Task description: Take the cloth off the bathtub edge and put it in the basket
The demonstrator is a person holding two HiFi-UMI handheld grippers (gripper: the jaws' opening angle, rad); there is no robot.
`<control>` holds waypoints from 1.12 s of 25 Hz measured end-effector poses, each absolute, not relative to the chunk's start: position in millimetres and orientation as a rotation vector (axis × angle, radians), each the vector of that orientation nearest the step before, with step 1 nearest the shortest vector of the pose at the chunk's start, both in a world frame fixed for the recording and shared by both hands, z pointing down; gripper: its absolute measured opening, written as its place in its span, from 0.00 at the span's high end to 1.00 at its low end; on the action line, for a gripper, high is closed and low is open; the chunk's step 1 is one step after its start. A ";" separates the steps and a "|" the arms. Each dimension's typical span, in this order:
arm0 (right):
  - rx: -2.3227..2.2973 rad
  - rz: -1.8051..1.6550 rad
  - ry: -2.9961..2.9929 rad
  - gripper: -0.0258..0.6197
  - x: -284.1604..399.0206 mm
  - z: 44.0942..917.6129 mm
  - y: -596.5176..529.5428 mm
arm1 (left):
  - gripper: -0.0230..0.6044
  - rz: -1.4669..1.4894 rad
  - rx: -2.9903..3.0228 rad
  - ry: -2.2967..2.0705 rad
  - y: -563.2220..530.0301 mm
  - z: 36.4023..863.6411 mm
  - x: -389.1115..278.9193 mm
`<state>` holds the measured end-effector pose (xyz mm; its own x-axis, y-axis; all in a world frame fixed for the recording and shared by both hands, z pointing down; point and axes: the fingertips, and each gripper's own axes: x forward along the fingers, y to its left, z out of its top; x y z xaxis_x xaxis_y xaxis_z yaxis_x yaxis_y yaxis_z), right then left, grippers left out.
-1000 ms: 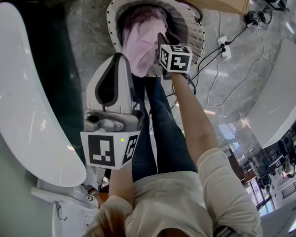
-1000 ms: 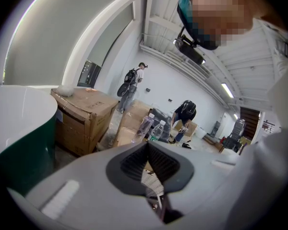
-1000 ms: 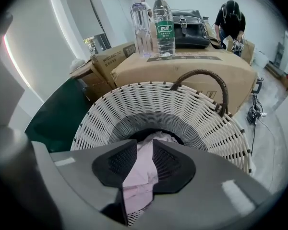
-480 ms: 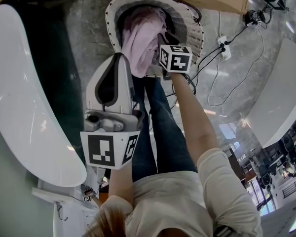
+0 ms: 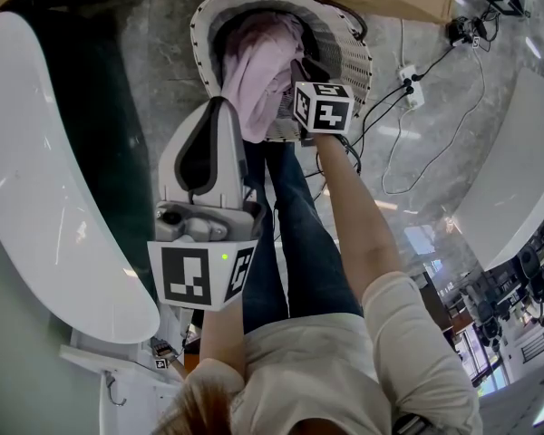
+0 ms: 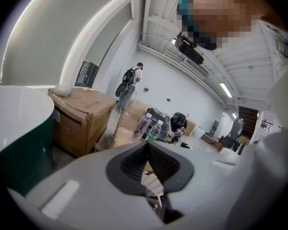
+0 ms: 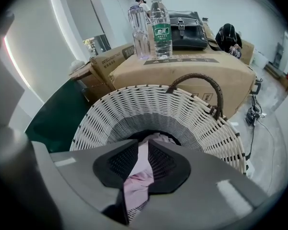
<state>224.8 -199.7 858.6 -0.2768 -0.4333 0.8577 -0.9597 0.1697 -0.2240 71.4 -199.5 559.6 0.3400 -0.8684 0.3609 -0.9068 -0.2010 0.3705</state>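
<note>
The pink cloth (image 5: 257, 62) hangs down into the white wicker basket (image 5: 349, 39) on the floor ahead of me. My right gripper (image 5: 295, 72) is over the basket's near rim, shut on a fold of the cloth. In the right gripper view the cloth (image 7: 137, 183) is pinched between the dark pads (image 7: 122, 164) of the right gripper (image 7: 143, 147), with the basket (image 7: 149, 104) just beyond. My left gripper (image 5: 219, 105) is held nearer to me, shut and empty; the left gripper (image 6: 147, 145) has its tips touching. The white bathtub (image 5: 36, 179) lies to the left.
A cardboard box (image 7: 182, 71) behind the basket carries two water bottles (image 7: 161, 28) and a black bag (image 7: 187, 30). A power strip and cables (image 5: 408, 89) lie on the floor to the right. More boxes (image 6: 81, 114) stand past the tub's end, and people are in the distance.
The cloth has swayed and settled slightly inside the basket. Both grippers stay where they were.
</note>
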 end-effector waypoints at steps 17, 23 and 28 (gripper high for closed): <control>1.350 1.031 -1.814 0.92 233.9 842.6 -211.0 | 0.89 0.066 2.103 -1.561 -208.8 545.8 75.9; 1.373 1.014 -1.827 0.95 236.5 829.7 -216.2 | 0.89 0.052 2.124 -1.566 -210.8 534.9 77.2; 1.398 1.009 -1.852 0.96 234.2 814.5 -216.9 | 0.89 0.053 2.133 -1.585 -209.1 529.1 74.1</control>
